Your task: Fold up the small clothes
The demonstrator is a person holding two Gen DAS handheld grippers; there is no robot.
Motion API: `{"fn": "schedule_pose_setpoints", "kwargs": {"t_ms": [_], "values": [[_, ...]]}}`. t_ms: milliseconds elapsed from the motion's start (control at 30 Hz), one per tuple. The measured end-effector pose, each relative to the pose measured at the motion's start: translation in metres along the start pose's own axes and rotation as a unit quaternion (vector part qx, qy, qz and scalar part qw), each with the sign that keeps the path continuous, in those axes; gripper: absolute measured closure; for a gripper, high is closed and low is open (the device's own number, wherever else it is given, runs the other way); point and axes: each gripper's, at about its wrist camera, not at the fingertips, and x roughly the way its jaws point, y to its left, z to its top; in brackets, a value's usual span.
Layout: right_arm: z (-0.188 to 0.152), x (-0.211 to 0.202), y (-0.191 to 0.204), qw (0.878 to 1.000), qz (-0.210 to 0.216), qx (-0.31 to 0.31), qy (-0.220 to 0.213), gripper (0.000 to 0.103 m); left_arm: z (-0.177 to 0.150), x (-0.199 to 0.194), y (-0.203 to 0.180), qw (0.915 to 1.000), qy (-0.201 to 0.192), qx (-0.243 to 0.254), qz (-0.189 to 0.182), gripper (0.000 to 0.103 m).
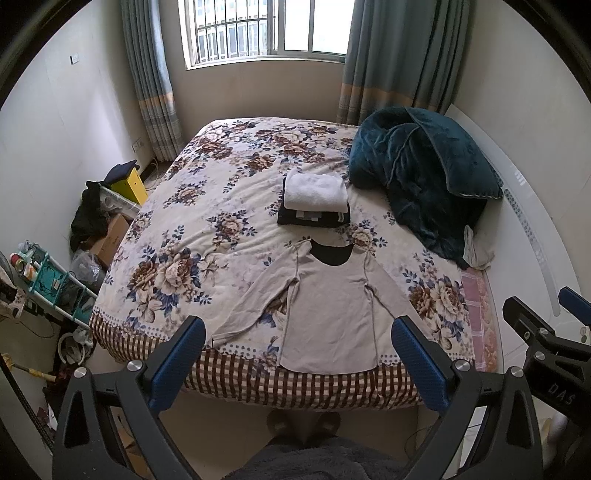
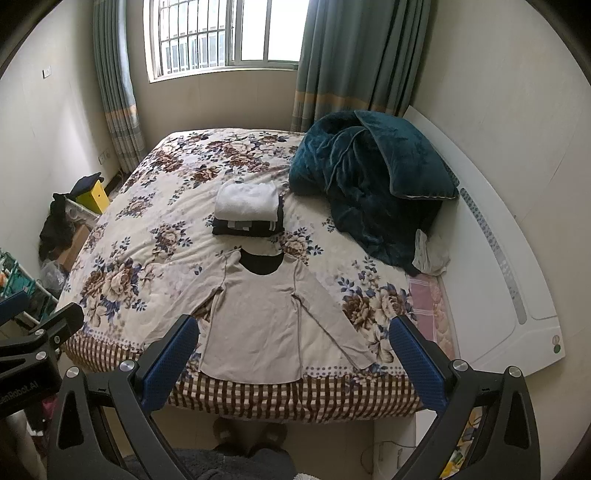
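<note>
A beige long-sleeved shirt (image 1: 325,310) (image 2: 258,317) lies spread flat on the floral bedspread (image 1: 207,221) (image 2: 147,229), near the bed's foot edge, its hem reaching the checked border. Its dark neckline points toward the window (image 1: 266,29), and both sleeves angle outward and down from the shoulders. Just beyond the shirt's collar sits a stack of folded clothes (image 1: 316,201) (image 2: 249,212): a white piece on top of dark ones. To the right of the shirt and the stack, a teal blanket (image 1: 424,177) (image 2: 373,184) is heaped against the white headboard (image 2: 509,280).

The left gripper (image 1: 297,363) hovers above the foot of the bed with its blue fingers (image 1: 177,362) spread wide, holding nothing; the shirt's hem shows between them. The right gripper (image 2: 291,362) hangs at a like height beside it, its fingers (image 2: 417,365) also wide apart and empty, framing the shirt's lower half. Neither touches the shirt.
</note>
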Motion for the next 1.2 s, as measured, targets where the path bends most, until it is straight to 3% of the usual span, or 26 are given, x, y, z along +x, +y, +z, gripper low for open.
{"fn": "schedule_pose_setpoints", "kwargs": {"t_ms": [233, 367, 567, 667, 800, 967, 1100, 1200], "values": [[-0.003, -0.001, 0.001, 1.000, 0.001, 0.003, 0.000, 0.000, -0.003, 0.004, 0.006, 1.0000, -0.004, 0.001, 0.006, 0.000], [0.001, 0.019, -0.003, 0.999, -0.002, 0.027, 0.018, 0.000, -0.008, 0.035, 0.015, 0.9999, 0.004, 0.013, 0.005, 0.000], [-0.013, 0.094, -0.028, 0.994, -0.029, 0.095, 0.051, 0.000, -0.011, 0.115, 0.014, 0.9990, 0.026, 0.035, 0.014, 0.000], [-0.035, 0.152, -0.057, 0.984, -0.069, 0.146, 0.079, 0.000, -0.012, 0.170, 0.005, 0.9976, 0.046, 0.048, 0.021, 0.000], [-0.078, 0.241, -0.112, 0.959, -0.105, 0.227, 0.133, 0.000, -0.013, 0.255, -0.024, 0.9946, 0.073, 0.067, 0.032, 0.000], [-0.154, 0.360, -0.189, 0.914, -0.123, 0.321, 0.216, 0.000, -0.019, 0.349, -0.055, 0.9889, 0.118, 0.076, 0.048, 0.000], [-0.223, 0.444, -0.245, 0.869, -0.135, 0.391, 0.272, 0.000, -0.036, 0.426, -0.079, 0.9832, 0.154, 0.079, 0.057, 0.000], [-0.279, 0.491, -0.285, 0.823, -0.135, 0.469, 0.290, 0.000, -0.053, 0.478, -0.089, 0.9757, 0.190, 0.087, 0.066, 0.000]]}}
